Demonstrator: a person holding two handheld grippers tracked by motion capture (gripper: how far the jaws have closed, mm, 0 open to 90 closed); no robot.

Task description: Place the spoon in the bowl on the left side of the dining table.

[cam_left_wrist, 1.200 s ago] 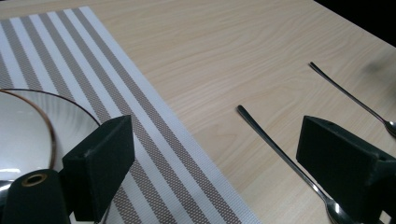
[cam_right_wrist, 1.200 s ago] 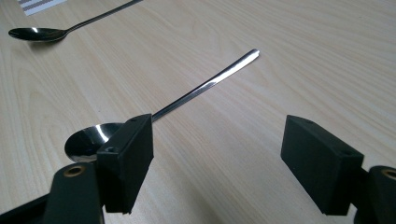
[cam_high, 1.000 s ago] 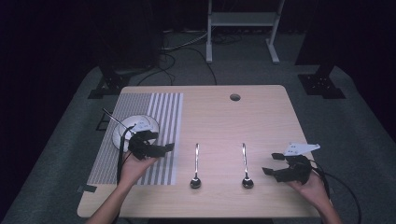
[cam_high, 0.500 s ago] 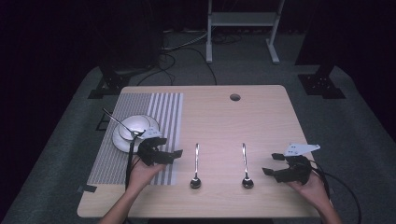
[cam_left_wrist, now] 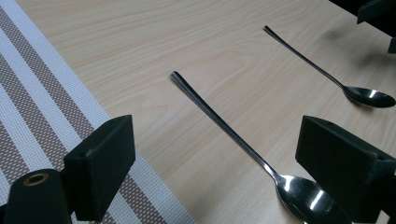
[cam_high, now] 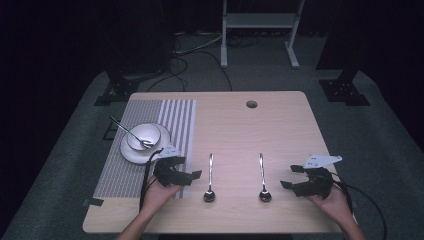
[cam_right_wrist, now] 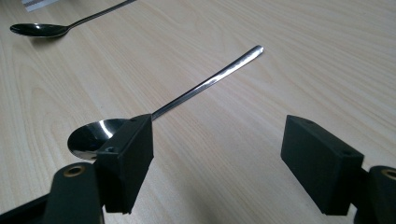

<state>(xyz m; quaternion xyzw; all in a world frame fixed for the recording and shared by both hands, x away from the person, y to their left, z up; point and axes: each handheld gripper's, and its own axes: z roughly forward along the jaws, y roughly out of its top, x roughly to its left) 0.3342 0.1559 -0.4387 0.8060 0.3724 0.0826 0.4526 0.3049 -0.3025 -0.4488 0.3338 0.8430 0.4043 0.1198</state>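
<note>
Right now both claws sit low over the pale wooden table (cam_high: pixel 280 125), each one lined up on a spoon near the front edge. The left claw (cam_high: pixel 192 176), jaws standing well apart and holding nothing, hovers at the edge of the striped woven placemat (cam_high: pixel 165 120), with the left slim steel spoon (cam_high: pixel 209 180) just beside it; in the left gripper view the spoon's bowl (cam_left_wrist: pixel 308 198) lies near one jaw. The right claw (cam_high: pixel 287 176), also spread and empty, faces the right slim steel spoon (cam_high: pixel 262 177).

I'd judge this the approach before a pickup. Next each claw must drop around a handle and close; thin metal lying flat could slip.

Back on the placemat, a white bowl on a white saucer (cam_high: pixel 145 142) holds a third spoon. Parts of both near spoon bowls are hidden behind jaws in the gripper views.
</note>
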